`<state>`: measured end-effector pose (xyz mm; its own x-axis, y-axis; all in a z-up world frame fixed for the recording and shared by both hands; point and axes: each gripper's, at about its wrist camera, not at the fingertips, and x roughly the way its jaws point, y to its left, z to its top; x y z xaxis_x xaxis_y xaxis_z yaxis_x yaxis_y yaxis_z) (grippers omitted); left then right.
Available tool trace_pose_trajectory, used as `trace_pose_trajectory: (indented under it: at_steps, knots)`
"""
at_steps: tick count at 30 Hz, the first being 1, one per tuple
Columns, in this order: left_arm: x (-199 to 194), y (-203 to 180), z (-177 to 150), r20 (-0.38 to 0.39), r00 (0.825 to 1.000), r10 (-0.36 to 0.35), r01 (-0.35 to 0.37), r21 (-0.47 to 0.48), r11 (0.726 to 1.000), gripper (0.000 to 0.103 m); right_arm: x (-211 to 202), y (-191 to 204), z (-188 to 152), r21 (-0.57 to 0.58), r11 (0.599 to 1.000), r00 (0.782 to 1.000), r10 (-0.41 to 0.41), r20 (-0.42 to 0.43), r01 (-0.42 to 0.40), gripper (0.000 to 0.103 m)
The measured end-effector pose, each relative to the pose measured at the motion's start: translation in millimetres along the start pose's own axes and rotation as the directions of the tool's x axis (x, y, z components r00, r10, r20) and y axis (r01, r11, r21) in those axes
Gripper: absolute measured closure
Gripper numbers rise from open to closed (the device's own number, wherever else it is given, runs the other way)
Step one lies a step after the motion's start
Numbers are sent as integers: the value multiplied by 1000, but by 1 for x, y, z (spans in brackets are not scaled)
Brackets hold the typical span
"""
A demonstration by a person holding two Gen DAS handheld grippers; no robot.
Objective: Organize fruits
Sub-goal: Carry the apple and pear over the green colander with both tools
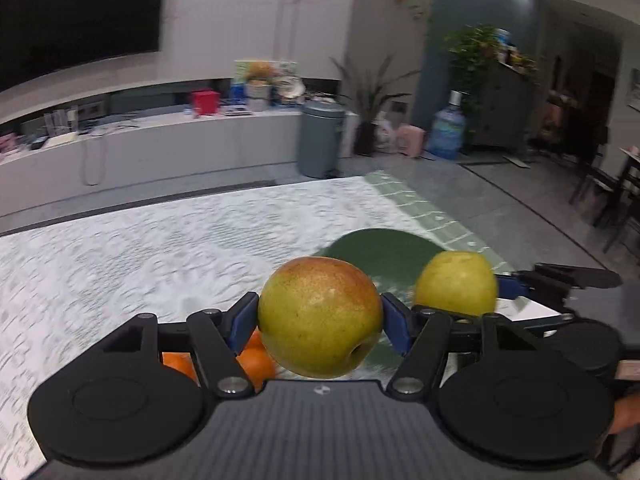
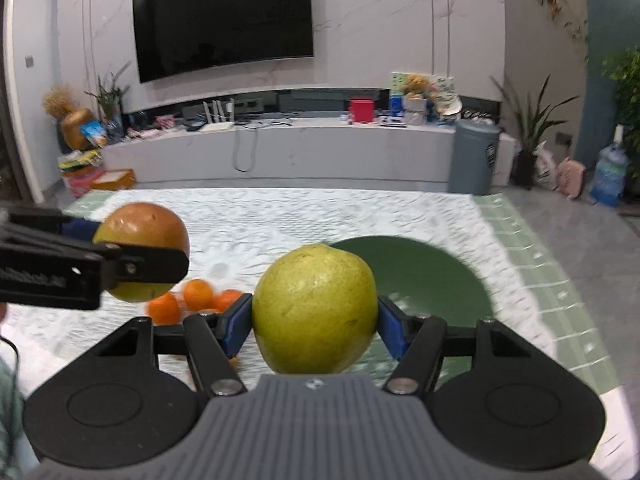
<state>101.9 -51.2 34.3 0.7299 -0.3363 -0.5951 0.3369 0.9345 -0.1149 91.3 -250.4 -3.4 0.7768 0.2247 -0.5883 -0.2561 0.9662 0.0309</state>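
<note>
Our left tongs (image 1: 320, 316) squeeze a red-and-yellow apple (image 1: 320, 320). Our right tongs (image 2: 316, 318) squeeze a yellow-green pear (image 2: 315, 310). Both fruits are up above the desk (image 2: 280, 216), near the green plate (image 2: 432, 276). Small oranges (image 2: 192, 300) sit on the left.

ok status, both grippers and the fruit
Left gripper shut on red-green apple. Right gripper shut on yellow-green pear. Green plate unobstructed.

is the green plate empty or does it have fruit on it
Empty as far as visible: the green plate shows bare; its near edge is hidden behind the held pear.
</note>
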Motion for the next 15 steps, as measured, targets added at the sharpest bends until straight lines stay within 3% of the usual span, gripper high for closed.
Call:
trace_pose_trajectory:
  at_steps: [8,15]
  knots:
    - [59,-30,30,-132,988,-83,99,120,988,28,42,-39,9,-33,999,990,-29,-139,25,40]
    - [109,-48,39,-273,960,-67,130,221,967,28,86,-52,6,-97,995,966,-35,-255,10,40]
